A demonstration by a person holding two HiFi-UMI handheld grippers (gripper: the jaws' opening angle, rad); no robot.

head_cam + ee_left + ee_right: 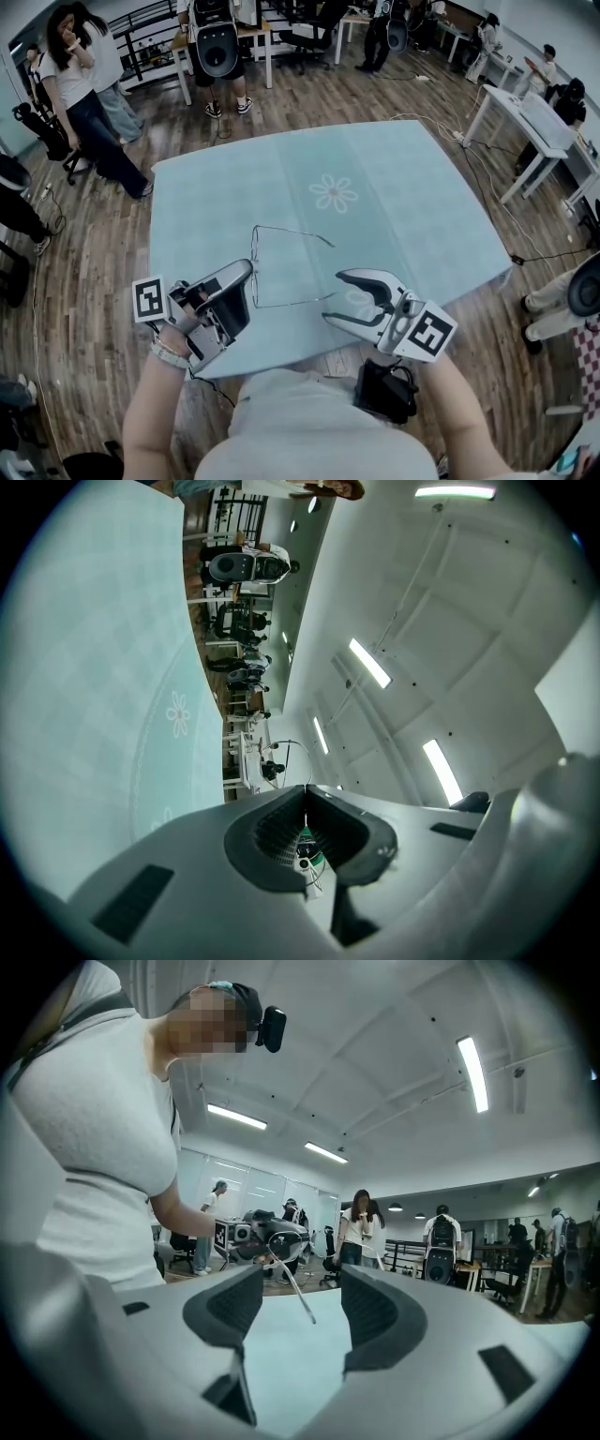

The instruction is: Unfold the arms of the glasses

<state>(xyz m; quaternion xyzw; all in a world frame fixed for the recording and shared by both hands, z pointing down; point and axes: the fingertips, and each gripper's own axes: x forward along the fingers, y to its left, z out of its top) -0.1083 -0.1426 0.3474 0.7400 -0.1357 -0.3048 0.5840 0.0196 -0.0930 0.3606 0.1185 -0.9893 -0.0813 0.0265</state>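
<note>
Glasses point(292, 233) arms spread, head view | left gripper point(305, 797) fingers pinch frame | right gripper point(300, 1305) fingers wide, empty

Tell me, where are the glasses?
In the head view, the thin wire glasses are over the pale blue tablecloth, pinched by the left claw, beside the open right claw.

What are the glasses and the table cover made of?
Glasses: probably thin metal wire, since the rims and arms are hair-fine and grey. Cover: likely matt cloth, maybe vinyl. It is pale teal with a printed flower and faint fold lines.
</note>
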